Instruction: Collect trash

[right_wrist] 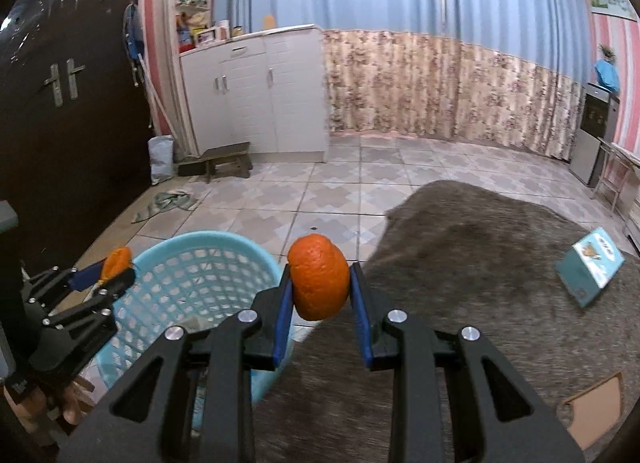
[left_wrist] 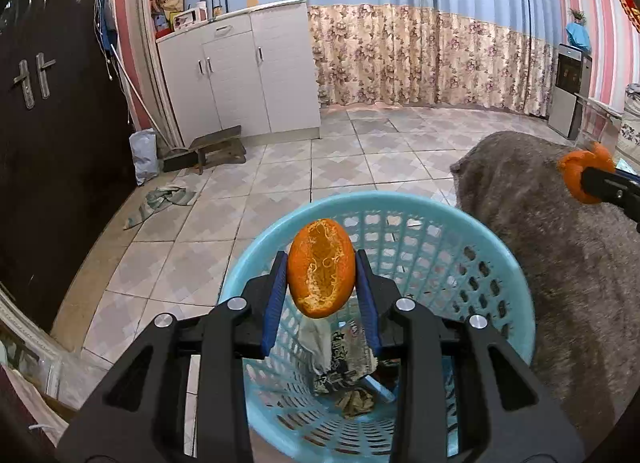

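Note:
My left gripper [left_wrist: 322, 269] is shut on an orange peel [left_wrist: 321, 267], its pale inner side toward the camera, held above the mouth of a light blue plastic basket [left_wrist: 472, 239]. Crumpled wrappers and scraps lie at the basket's bottom. In the right wrist view my right gripper [right_wrist: 319, 283] is shut on a second orange peel [right_wrist: 319, 283], its skin side facing me, hanging over the edge between the basket [right_wrist: 192, 263] and a grey rug [right_wrist: 480, 263]. The left gripper [right_wrist: 114, 269] with its peel shows at the left there; the right gripper [left_wrist: 588, 179] shows at the right edge of the left wrist view.
On the rug lie a teal box [right_wrist: 590, 269] and a brown cardboard piece [right_wrist: 596, 411]. A white cabinet [left_wrist: 240, 71], a low wooden stool [left_wrist: 218, 145], a white bag [left_wrist: 143, 157] and a rag [left_wrist: 164, 201] stand near the dark door. Floral curtains line the far wall.

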Motion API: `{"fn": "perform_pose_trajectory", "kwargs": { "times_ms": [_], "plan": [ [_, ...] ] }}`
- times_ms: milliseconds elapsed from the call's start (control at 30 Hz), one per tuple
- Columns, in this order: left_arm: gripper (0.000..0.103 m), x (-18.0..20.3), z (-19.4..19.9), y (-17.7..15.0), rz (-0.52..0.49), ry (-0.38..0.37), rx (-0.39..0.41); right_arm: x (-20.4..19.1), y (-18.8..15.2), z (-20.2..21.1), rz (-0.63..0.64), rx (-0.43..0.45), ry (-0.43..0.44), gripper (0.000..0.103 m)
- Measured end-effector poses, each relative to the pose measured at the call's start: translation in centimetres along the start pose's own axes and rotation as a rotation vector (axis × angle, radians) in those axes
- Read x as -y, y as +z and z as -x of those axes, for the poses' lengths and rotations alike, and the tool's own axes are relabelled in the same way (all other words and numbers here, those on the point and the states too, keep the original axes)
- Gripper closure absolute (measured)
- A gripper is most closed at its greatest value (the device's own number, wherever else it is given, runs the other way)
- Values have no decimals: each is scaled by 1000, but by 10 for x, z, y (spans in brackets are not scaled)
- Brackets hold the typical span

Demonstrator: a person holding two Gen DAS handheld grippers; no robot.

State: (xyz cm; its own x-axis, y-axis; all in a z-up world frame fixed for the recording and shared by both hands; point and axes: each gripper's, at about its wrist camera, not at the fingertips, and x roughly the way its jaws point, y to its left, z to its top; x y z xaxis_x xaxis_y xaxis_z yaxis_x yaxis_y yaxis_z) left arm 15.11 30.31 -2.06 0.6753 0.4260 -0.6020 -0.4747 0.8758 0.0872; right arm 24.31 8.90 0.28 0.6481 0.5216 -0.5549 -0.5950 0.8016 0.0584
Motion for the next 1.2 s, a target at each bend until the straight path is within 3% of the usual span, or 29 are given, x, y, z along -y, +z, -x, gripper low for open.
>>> {"fn": "perform_pose_trajectory", "kwargs": {
  "times_ms": [200, 233, 367, 400, 633, 867, 933, 967, 1000, 1133, 1200],
  "plan": [
    [68, -15, -7, -6, 15, -31, 10, -21, -5, -13, 29, -21, 17, 76],
    [64, -14, -7, -7, 17, -32, 16, -22, -6, -14, 29, -23, 17, 76],
    [31, -21, -2, -5, 35, -31, 52, -27, -8, -18, 32, -29, 14, 76],
    [28, -23, 0, -4, 44, -34, 63, -28, -9, -19, 34, -32, 15, 76],
    [16, -35, 6, -13, 71, -12, 79, -41, -14, -29, 48, -47, 24, 76],
    [13, -38, 2, -24, 89, -17, 64, -51, -21, -38, 25, -53, 37, 73],
    [12, -38, 2, -25, 97, -19, 62, -53, -21, -39, 28, -46, 36, 62],
    [12, -37, 2, -26, 98, -20, 61, -54, -22, -38, 28, -37, 36, 46],
    [11, -37, 2, -27, 99, -19, 61, -54, -22, -37, 26, -26, 37, 41],
    [11, -38, 3, -28, 103, -15, 59, -50, -20, -34, 15, -9, 29, 35],
    [10, -37, 5, -30, 108, -12, 61, -45, -20, -33, 0, -6, 18, 20]
  ]
}}
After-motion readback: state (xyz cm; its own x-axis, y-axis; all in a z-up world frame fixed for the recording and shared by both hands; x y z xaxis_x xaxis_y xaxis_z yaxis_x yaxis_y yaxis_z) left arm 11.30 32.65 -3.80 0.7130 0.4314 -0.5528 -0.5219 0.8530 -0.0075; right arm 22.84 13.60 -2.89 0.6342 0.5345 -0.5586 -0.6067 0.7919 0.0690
